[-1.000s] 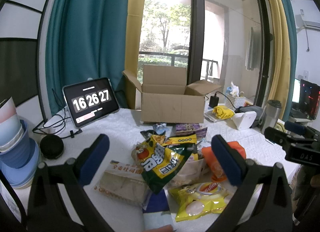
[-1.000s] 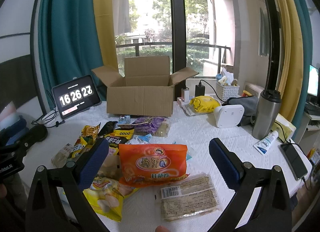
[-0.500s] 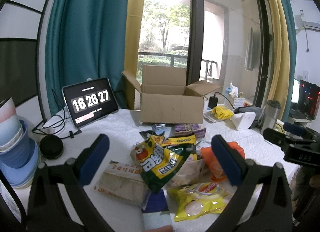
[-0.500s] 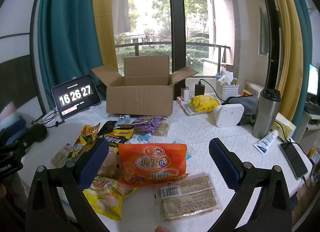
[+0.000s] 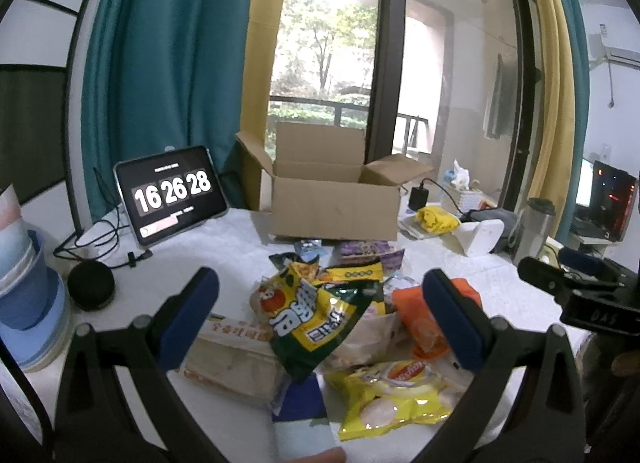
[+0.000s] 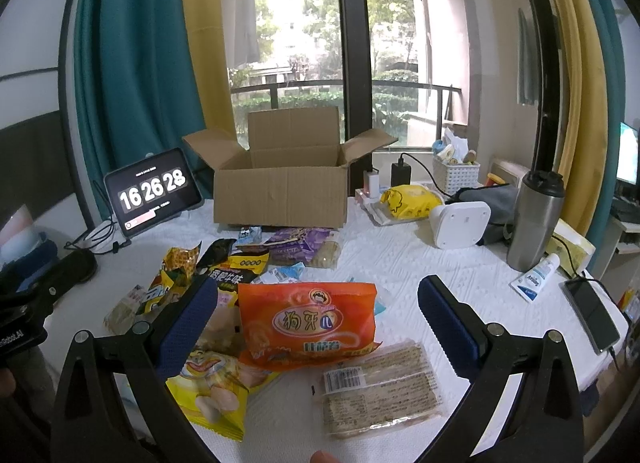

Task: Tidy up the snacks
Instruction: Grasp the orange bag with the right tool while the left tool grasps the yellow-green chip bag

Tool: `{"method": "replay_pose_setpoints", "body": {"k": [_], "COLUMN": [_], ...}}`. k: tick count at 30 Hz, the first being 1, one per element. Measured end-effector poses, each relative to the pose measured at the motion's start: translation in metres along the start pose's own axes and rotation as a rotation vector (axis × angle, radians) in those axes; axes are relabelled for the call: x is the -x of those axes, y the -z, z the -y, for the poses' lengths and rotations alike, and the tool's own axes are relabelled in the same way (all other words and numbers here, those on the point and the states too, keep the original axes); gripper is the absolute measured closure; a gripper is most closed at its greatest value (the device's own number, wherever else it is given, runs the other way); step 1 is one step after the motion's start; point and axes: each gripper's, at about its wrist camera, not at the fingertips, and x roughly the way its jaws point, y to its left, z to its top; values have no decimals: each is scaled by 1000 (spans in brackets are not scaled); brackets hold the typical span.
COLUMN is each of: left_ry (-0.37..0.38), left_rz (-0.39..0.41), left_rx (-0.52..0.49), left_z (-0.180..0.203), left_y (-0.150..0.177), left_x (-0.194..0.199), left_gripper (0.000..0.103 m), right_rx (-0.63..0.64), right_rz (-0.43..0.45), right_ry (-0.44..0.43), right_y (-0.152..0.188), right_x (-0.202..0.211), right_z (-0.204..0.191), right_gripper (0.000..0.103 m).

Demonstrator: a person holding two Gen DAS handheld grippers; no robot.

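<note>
Almost nothing is changing across the last second: only the tablet clock is ticking over to 16:26:28, while the snack pile is lying untouched mid-tabletop, so the sorting is probably not yet starting. The left gripper is hovering with fingers spread wide, holding nothing, framing the green-yellow bag. The right gripper is likewise gaping wide and empty above the orange packet near the tabletop's front edge, with the open cardboard box waiting toward the far edge.
</note>
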Motion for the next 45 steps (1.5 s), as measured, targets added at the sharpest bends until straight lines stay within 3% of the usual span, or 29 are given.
{"method": "replay_pose_setpoints", "body": {"k": [6,15,23,30,33,37,39,41,43,45], "left_ry": [9,8,-32,-103,-109,-62,-47,-34,-20,-19], "left_rz": [-42,-174,-278,-362,-402,-454,-482,-506,-505,-491], "left_rx": [0,-12,-47,-128,-100,28,45,71,73,64], "left_z": [1,2,4,19,11,-13,-17,-23,-25,-25], "left_y": [4,17,14,21,21,21,23,26,26,24], "left_x": [-16,-65,-109,-143,-155,-164,-169,-172,-173,-170], "left_gripper": [0,0,0,0,0,2,17,26,37,56], "right_rx": [-15,-70,-119,-147,-167,-182,-193,-198,-207,-171], "right_rz": [-36,-138,-212,-292,-326,-404,-425,-432,-431,-431], "right_ry": [-10,-19,-19,-72,-110,-172,-213,-234,-277,-272], "right_y": [4,19,27,32,35,44,46,46,45,43], "right_x": [-13,-53,-87,-125,-141,-162,-167,-170,-171,-170], "right_z": [2,19,39,54,60,64,66,67,66,61], "right_gripper": [0,0,0,0,0,0,0,10,33,38]}}
